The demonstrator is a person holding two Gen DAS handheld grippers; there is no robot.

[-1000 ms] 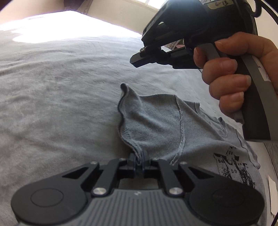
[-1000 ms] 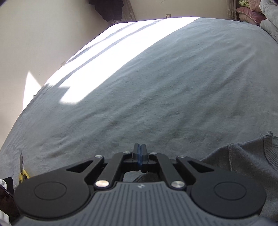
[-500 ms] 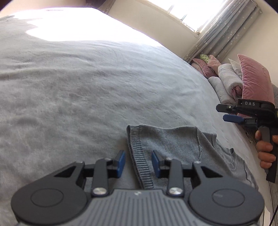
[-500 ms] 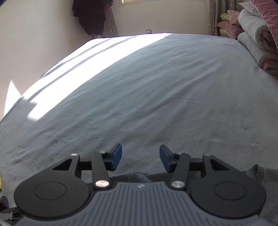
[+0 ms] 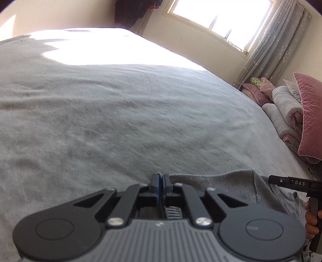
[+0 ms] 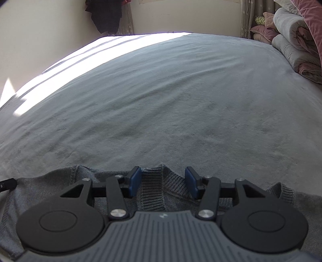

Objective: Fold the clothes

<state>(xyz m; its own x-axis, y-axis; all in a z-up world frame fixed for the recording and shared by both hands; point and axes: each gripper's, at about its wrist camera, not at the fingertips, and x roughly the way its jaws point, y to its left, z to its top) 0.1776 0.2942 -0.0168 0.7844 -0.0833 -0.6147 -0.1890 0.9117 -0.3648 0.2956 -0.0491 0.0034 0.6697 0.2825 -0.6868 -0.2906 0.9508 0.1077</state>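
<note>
A grey knit sweater (image 5: 221,187) with ribbed edging lies on the bed. My left gripper (image 5: 160,181) is shut, its blue pads pressed together on the sweater's ribbed edge, which runs back under the fingers. My right gripper (image 6: 163,181) sits low over another part of the sweater (image 6: 40,191). A raised fold of ribbed hem (image 6: 153,189) stands between its blue pads (image 6: 134,181). The jaws are closing but still stand apart. In the left wrist view the right gripper's black tip (image 5: 289,183) and a person's hand (image 5: 311,221) show at the right edge.
The grey bedspread (image 6: 181,100) stretches ahead of both grippers, with a sunlit patch (image 5: 112,50) at the far side. Pink pillows and rolled quilts (image 5: 291,112) are stacked at the right. A curtained window (image 5: 221,18) and dark hanging clothes (image 6: 104,16) line the far wall.
The left gripper let go of the lifted cloth, opened around the ribbed edge and shut on it. The right gripper opened and came down over the sweater's hem.
</note>
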